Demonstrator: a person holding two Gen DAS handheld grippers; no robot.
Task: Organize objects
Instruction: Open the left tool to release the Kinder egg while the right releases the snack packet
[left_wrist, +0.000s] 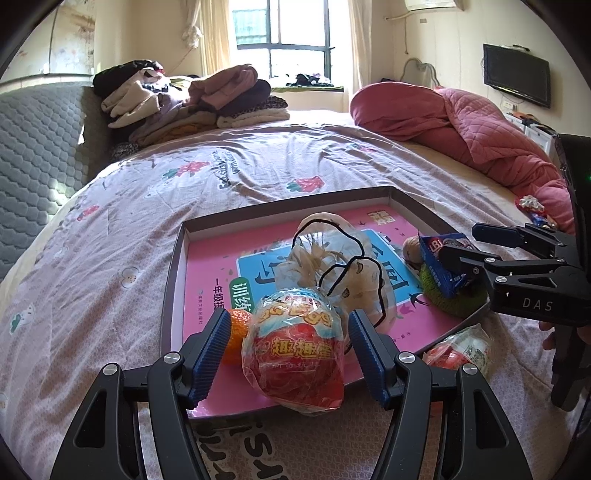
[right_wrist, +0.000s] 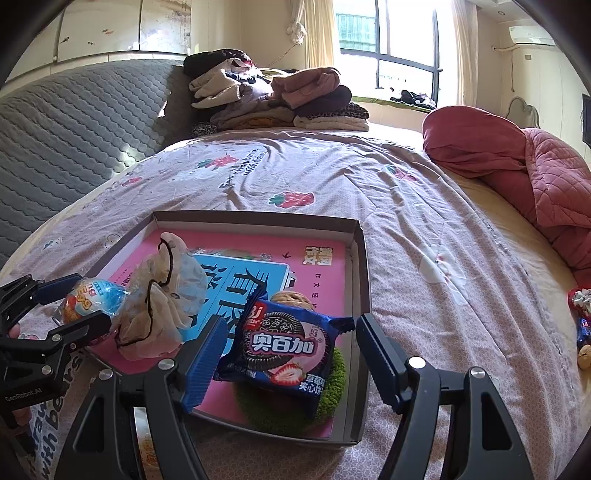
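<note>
While angled down over the shallow box (left_wrist: 177, 266) on the bedspread (left_wrist: 110, 229), left gripper (left_wrist: 288, 354) spread wide around the wrapped toy egg (left_wrist: 295, 354) at the box's near edge, pads just clear of it. Seen only from the left: an orange (left_wrist: 236, 334) behind the left finger. Seen only from the right: right gripper (right_wrist: 291, 354) likewise apart, flanking the blue cookie packet (right_wrist: 284, 347) lying on a green knitted piece (right_wrist: 332, 384) inside the box (right_wrist: 364, 258).
</note>
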